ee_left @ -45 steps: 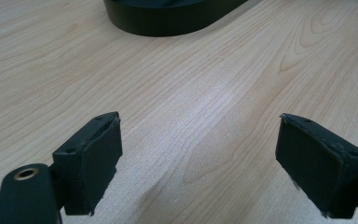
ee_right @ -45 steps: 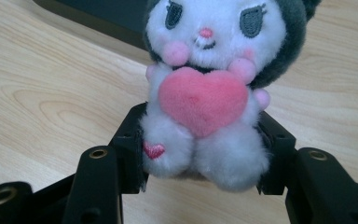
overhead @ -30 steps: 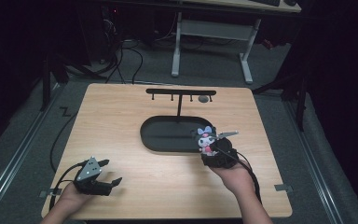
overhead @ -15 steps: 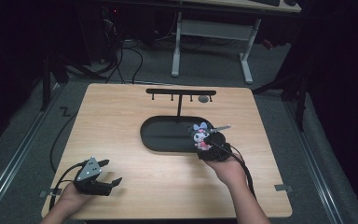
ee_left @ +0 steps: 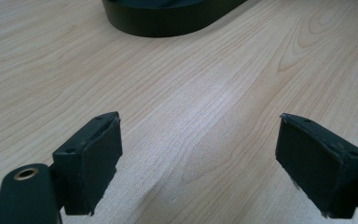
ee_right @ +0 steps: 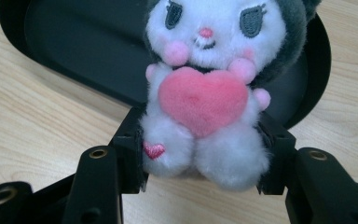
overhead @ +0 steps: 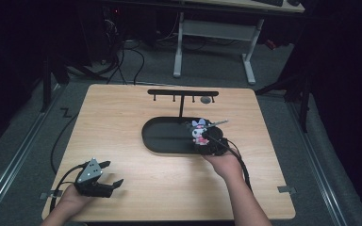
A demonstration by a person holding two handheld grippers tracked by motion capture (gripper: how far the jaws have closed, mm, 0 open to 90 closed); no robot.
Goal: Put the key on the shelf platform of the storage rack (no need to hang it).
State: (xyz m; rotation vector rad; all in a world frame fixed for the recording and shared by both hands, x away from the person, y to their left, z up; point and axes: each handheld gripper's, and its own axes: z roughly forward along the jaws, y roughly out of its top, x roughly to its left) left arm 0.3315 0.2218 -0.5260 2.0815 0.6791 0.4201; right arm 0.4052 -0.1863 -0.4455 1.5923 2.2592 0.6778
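A small white plush toy point(ee_right: 209, 88) with a dark hood and a pink heart sits between the jaws of my right gripper point(ee_right: 200, 154), which is shut on its lower body. In the high view the plush toy point(overhead: 199, 132) and right gripper point(overhead: 206, 141) hang over the right end of the black oval tray point(overhead: 162, 136). That tray point(ee_right: 74, 46) lies just behind the toy. My left gripper point(overhead: 109, 175) rests near the front left of the table, open, with only bare wood between its fingers point(ee_left: 91, 161).
A black T-shaped rack point(overhead: 183, 94) with small hooks stands behind the tray at the table's far edge. A grey round object point(overhead: 206, 100) lies by its right end. Cables trail from both grippers. The tray's wall point(ee_left: 168, 23) is ahead of the left gripper.
My right gripper has carried the plush toy left and away from the person, from beside the tray's right end to over its right edge. The left gripper has stayed still.
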